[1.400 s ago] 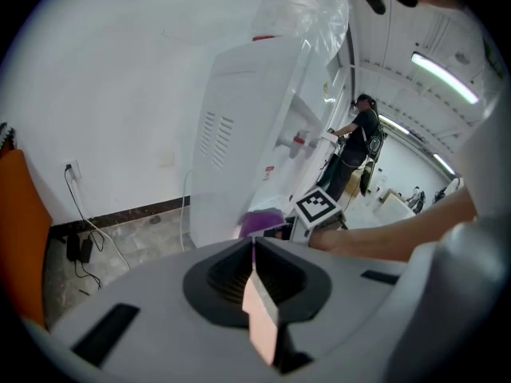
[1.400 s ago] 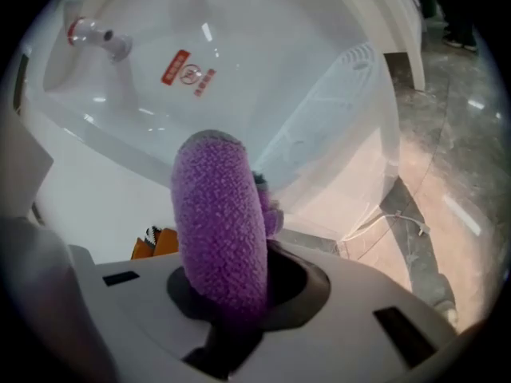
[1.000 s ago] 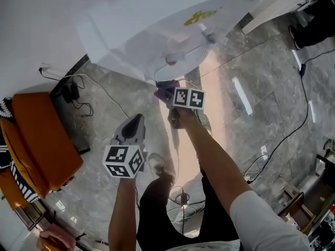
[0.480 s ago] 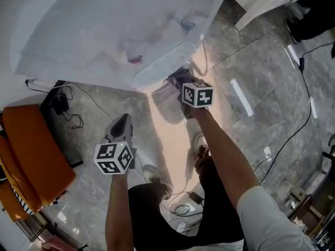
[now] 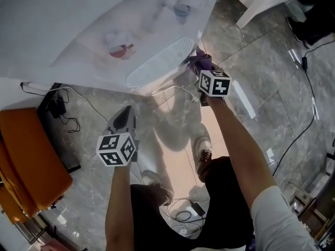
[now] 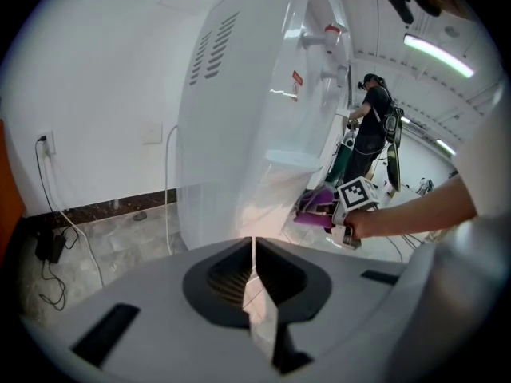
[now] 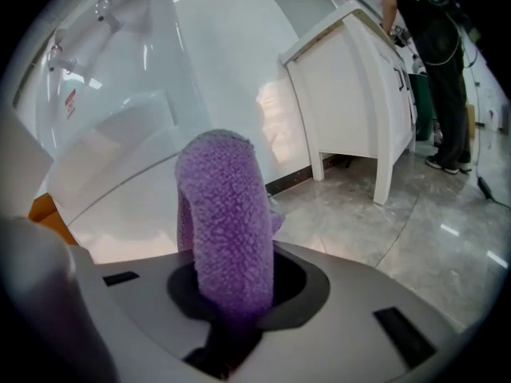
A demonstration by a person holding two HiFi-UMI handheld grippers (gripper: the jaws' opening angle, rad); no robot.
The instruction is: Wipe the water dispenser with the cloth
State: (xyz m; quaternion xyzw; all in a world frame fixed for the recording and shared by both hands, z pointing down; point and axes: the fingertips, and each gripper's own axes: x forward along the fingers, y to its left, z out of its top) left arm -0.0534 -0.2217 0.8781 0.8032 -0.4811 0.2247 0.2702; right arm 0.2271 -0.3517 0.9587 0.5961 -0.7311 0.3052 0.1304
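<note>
grey marble floor [image 5: 261,51] behind, white water dispenser [image 5: 78,25] at upper left, right hand-held gripper [image 5: 198,63] pinching the purple cloth [image 5: 203,60] just beside its drip tray [image 5: 157,63], left hand-held gripper [image 5: 125,116] lower left, jaws pressed together on nothing.

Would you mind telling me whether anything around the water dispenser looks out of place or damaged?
Nothing stands out. The water dispenser stands upright with no visible damage or spill; the purple cloth is clamped in the right gripper beside it, and the left gripper is shut and empty.
</note>
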